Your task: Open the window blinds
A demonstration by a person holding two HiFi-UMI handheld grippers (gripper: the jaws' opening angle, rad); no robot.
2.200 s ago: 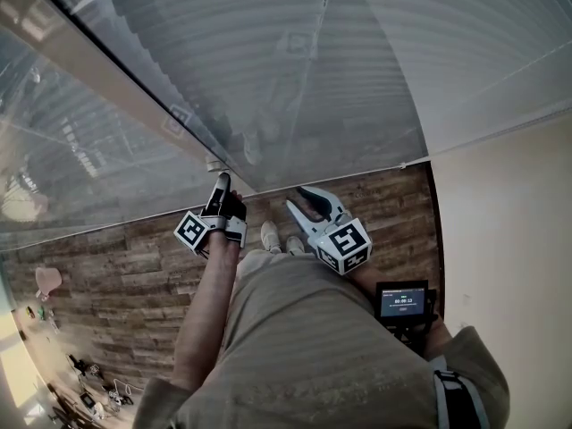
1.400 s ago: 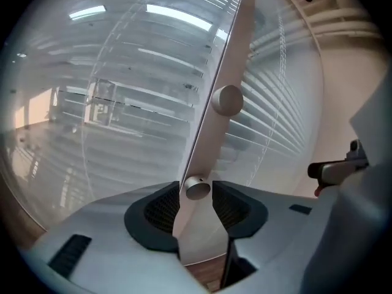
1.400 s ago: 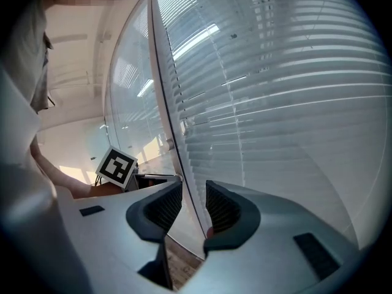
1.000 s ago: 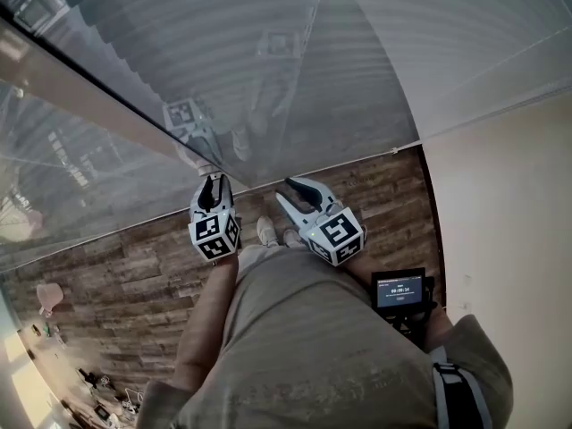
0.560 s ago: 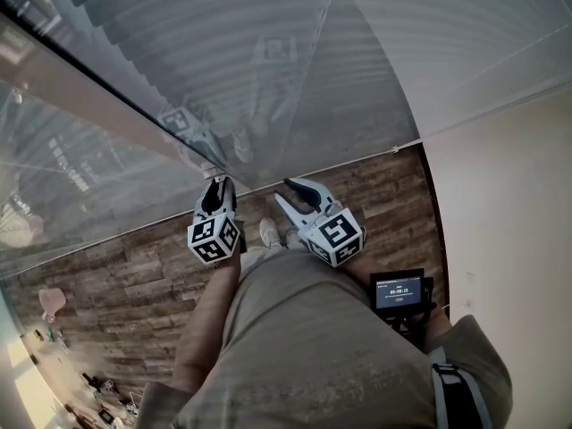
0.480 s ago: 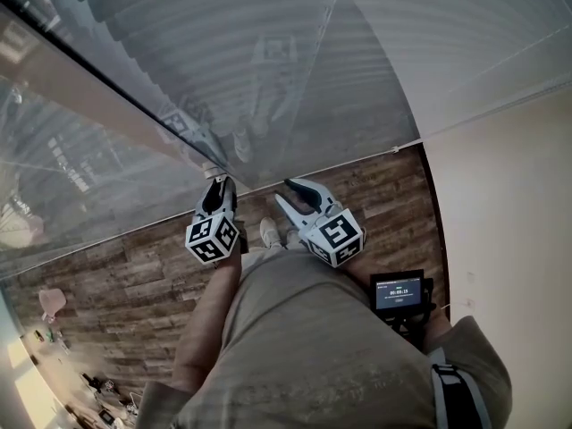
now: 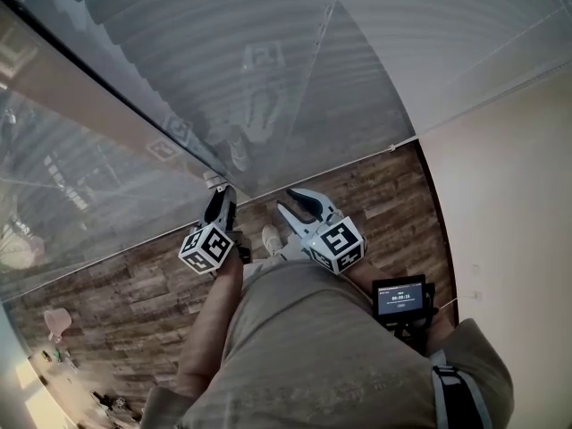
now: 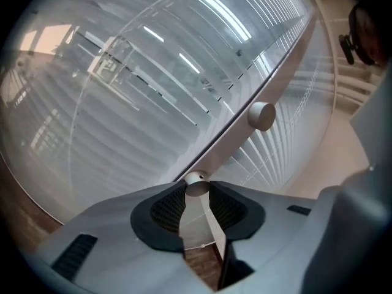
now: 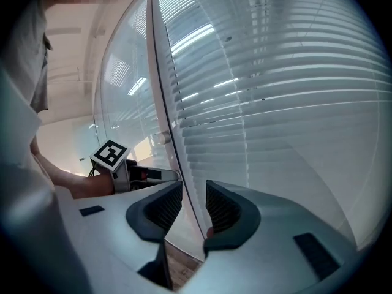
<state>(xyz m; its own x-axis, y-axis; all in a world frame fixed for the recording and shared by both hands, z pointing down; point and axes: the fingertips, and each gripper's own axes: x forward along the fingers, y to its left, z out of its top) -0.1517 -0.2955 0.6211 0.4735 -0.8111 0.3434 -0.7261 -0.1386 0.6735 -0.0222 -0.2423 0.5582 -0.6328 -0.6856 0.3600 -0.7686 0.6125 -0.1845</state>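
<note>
Grey slatted blinds (image 7: 268,52) hang behind a glass pane that reflects both grippers. On the pale frame bar (image 8: 245,133) sits a small round white knob (image 8: 196,184). My left gripper (image 8: 196,192) is shut on this knob, its dark pads pressing both sides. A second knob (image 8: 262,116) stands farther up the bar. In the head view the left gripper (image 7: 220,193) reaches the knob (image 7: 213,179) at the frame. My right gripper (image 7: 293,200) hovers beside it, open and holding nothing. Through the right gripper (image 9: 194,195) I see the frame edge (image 9: 162,90) and the slats (image 9: 294,103) beyond.
A wood plank floor (image 7: 125,284) lies below, with the person's shoes (image 7: 270,237) by the glass. A cream wall (image 7: 509,186) closes the right side. A small screen device (image 7: 400,298) hangs at the person's right hip. Small clutter lies on the floor at the lower left.
The left gripper's marker cube has rolled about the knob while staying in place. The right gripper has sunk a little and stays open.
</note>
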